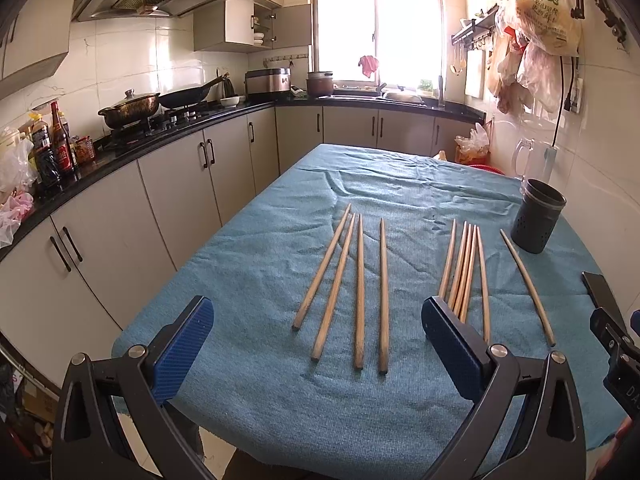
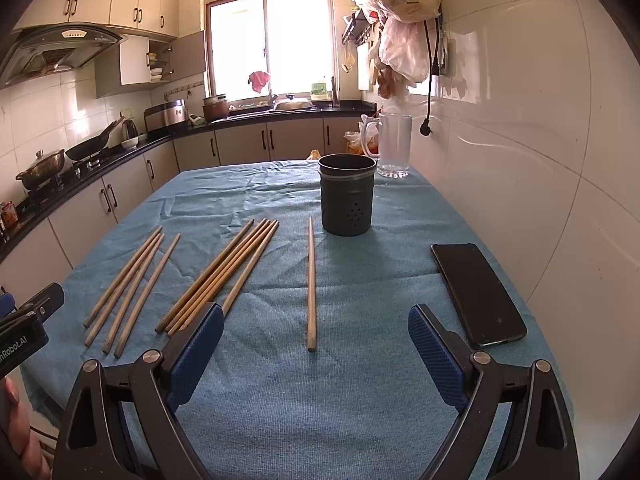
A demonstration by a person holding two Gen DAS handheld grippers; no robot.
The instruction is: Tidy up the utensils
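Several wooden chopsticks lie on a blue cloth-covered table (image 1: 256,392). A left group (image 1: 360,292) lies spread ahead of my left gripper (image 1: 316,316), which is open and empty above the near table edge. A tighter middle group (image 1: 466,268) runs past its right finger (image 1: 448,344). A single chopstick (image 2: 311,284) lies alone ahead of my right gripper (image 2: 316,332), also open and empty. A dark perforated utensil holder (image 2: 347,196) stands upright and empty beyond it; it also shows in the left wrist view (image 1: 538,216).
A black phone (image 2: 476,292) lies flat on the cloth at the right. A clear glass mug (image 2: 392,144) stands behind the holder by the tiled wall. Kitchen counters with pots run along the left and back.
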